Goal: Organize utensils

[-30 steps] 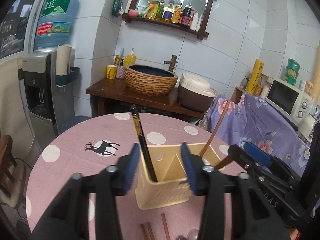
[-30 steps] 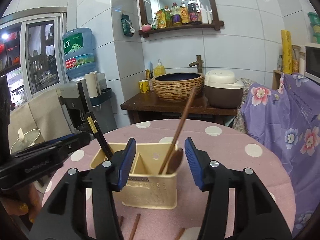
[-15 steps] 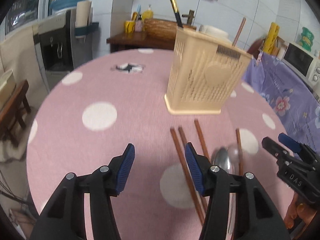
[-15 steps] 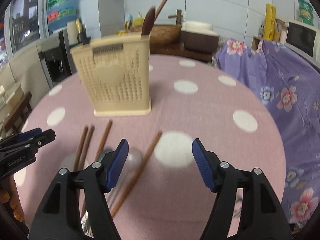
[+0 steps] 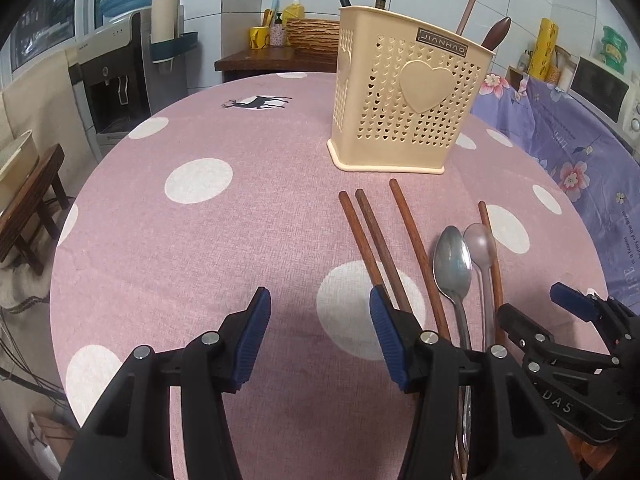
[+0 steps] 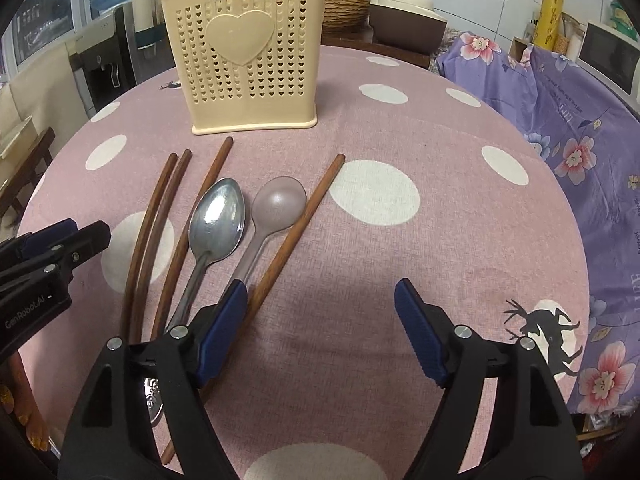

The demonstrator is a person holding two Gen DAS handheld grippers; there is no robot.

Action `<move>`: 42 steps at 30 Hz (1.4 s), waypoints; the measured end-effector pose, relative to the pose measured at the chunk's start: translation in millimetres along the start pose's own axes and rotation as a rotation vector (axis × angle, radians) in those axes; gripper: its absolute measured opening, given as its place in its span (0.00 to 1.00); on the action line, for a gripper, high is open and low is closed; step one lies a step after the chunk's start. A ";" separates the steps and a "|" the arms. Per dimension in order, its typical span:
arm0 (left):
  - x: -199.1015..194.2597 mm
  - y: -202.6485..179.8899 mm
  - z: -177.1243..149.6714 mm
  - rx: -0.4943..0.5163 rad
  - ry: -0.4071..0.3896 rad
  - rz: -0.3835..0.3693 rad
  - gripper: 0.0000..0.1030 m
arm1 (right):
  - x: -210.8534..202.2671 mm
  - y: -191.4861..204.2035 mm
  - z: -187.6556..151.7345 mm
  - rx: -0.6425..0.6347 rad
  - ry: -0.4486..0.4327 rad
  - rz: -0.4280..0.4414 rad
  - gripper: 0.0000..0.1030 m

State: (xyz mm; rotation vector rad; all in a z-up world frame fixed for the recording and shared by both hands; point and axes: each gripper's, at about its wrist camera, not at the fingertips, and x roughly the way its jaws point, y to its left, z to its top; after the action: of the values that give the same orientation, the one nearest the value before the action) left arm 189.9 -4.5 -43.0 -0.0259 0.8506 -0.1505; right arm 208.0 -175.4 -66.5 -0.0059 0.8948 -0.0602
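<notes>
A cream perforated utensil holder point(image 5: 404, 104) point(image 6: 248, 56) stands on the pink dotted table point(image 5: 200, 232) with a black chopstick, a brown chopstick and a dark spoon handle inside. Before it lie several brown wooden chopsticks point(image 5: 376, 248) point(image 6: 296, 232), a metal spoon point(image 5: 452, 264) point(image 6: 218, 224) and a clear plastic spoon point(image 5: 480, 244) point(image 6: 278, 204). My left gripper point(image 5: 318, 340) is open and empty, low over the table just left of the chopsticks. My right gripper point(image 6: 320, 328) is open and empty, its left finger over the rightmost chopstick.
The table point(image 6: 440, 200) drops off at its round edge. A purple flowered cloth point(image 6: 560, 120) covers furniture on the right. A water dispenser point(image 5: 116, 76) and a wooden stool point(image 5: 28, 208) stand on the left. A counter with a woven basin point(image 5: 312, 30) is behind.
Both grippers have pulled back from over the holder and come down low near the table's front, facing the loose chopsticks and spoons. Both stay open and empty.
</notes>
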 end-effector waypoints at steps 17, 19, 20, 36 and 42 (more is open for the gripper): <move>0.3 -14.6 -8.3 0.023 0.028 -0.027 0.50 | -7.6 -31.4 -11.8 0.009 0.060 -0.059 0.75; 1.7 -18.7 -9.8 0.030 0.037 -0.033 0.50 | -7.2 -35.2 -13.1 0.015 0.054 -0.053 0.75; 2.2 -20.3 -10.5 0.031 0.041 -0.036 0.50 | -7.2 -35.7 -13.3 0.016 0.051 -0.051 0.75; 3.5 -33.5 -17.7 0.076 0.056 0.010 0.45 | -7.2 -35.4 -16.9 0.015 0.023 -0.028 0.81; 0.4 -14.5 -17.2 0.074 0.065 0.013 0.45 | -5.6 -44.7 -17.6 0.035 0.023 -0.032 0.83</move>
State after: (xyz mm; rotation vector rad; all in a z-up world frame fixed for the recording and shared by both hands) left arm 175.4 -18.3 -53.5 0.0537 0.9095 -0.1712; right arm 188.6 -219.4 -71.7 0.0127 0.9162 -0.1060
